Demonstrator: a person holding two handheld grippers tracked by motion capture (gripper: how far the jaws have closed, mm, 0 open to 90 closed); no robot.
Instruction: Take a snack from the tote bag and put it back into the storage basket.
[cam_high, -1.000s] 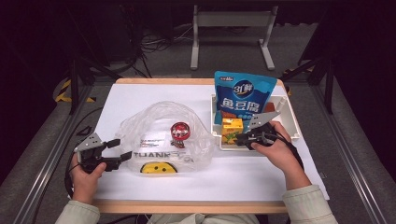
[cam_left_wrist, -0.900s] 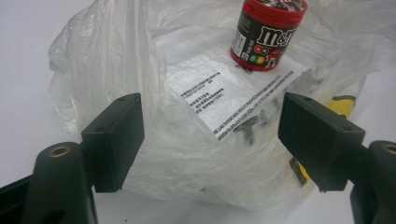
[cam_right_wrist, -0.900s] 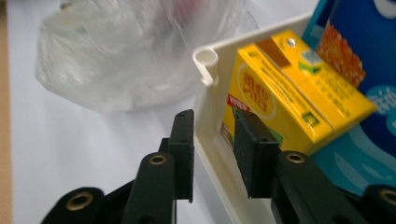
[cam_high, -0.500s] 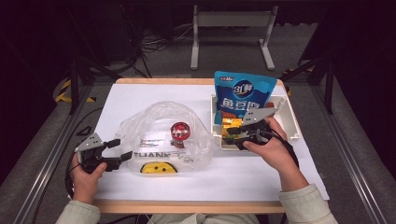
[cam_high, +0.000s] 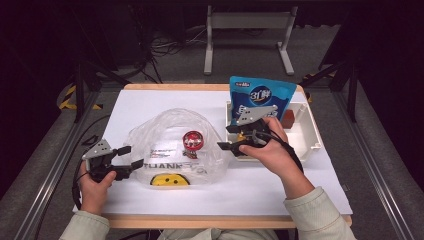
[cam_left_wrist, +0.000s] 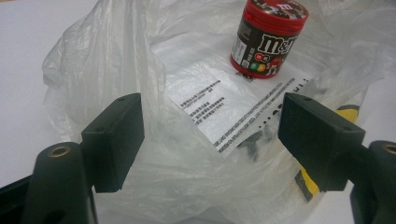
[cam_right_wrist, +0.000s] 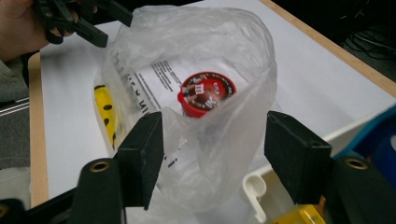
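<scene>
1. Two grippers are held over a white table (cam_high: 280, 192), one at each end of a clear plastic bag (cam_high: 165, 132).
2. At the left, the left gripper (cam_high: 131, 157) is seen with its jaws spread wide and nothing clamped between them; in the left gripper view the jaws stand to either side of the bag's crumpled edge, apart from the plastic.
3. The bag lies in the middle of the table, puffed up, with printed text and a yellow smiley mark (cam_high: 170, 179) on its near side.
4. A candy jar (cam_left_wrist: 268, 39) with a red lid stands upright inside the bag, seen through the plastic.
5. To the right of the bag, the right gripper (cam_high: 226, 137) is held with its jaws released and wide; in the right gripper view the bag's open mouth rises between them, and whether the plastic is touched cannot be told.
6. At the far right, a white tray (cam_high: 311, 131) sits on the table, with a blue snack pouch (cam_high: 260, 92) standing in it.
</scene>
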